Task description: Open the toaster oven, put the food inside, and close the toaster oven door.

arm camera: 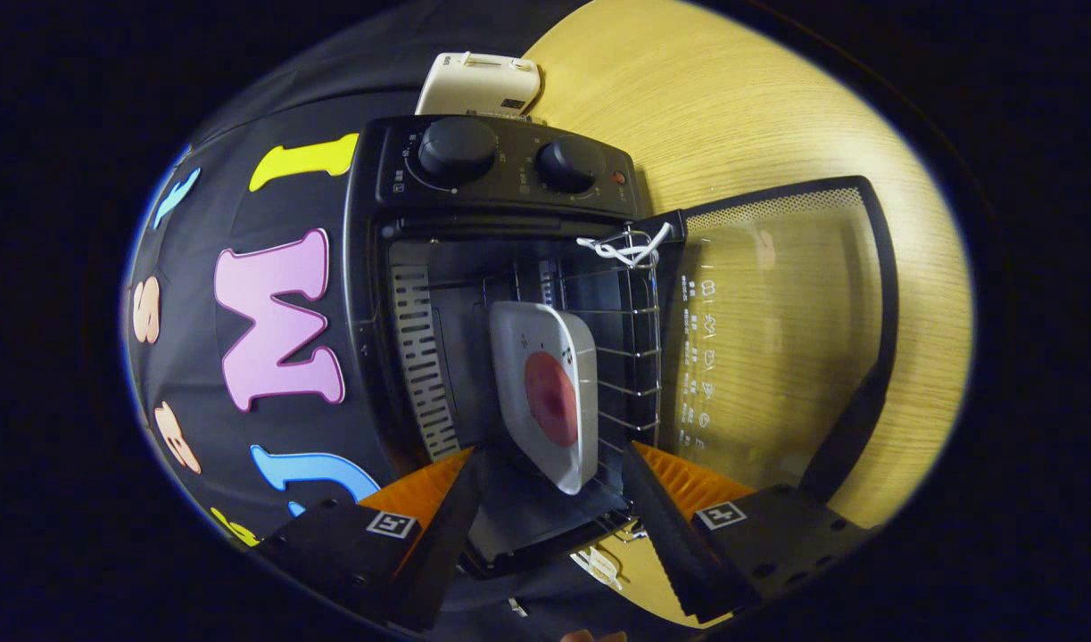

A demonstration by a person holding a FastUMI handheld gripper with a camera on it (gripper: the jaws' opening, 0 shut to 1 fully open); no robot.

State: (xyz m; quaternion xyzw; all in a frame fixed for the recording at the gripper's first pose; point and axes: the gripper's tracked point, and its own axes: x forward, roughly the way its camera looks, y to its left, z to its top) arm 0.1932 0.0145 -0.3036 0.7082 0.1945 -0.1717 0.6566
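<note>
The toaster oven [500, 294] stands on the wooden table [759, 116] with its glass door [777, 339] swung fully open, and we judge the first two steps done: a white square plate [545, 392] bearing a round reddish piece of food [552, 399] already sits inside on the wire rack [630, 357]. What is left is shutting the door. Our gripper [554, 499] holds its fingers spread apart, empty, just short of the plate's near corner. The oven is black, with two round knobs [456, 150] on its control panel; a white appliance [479, 85] sits beyond it.
</note>
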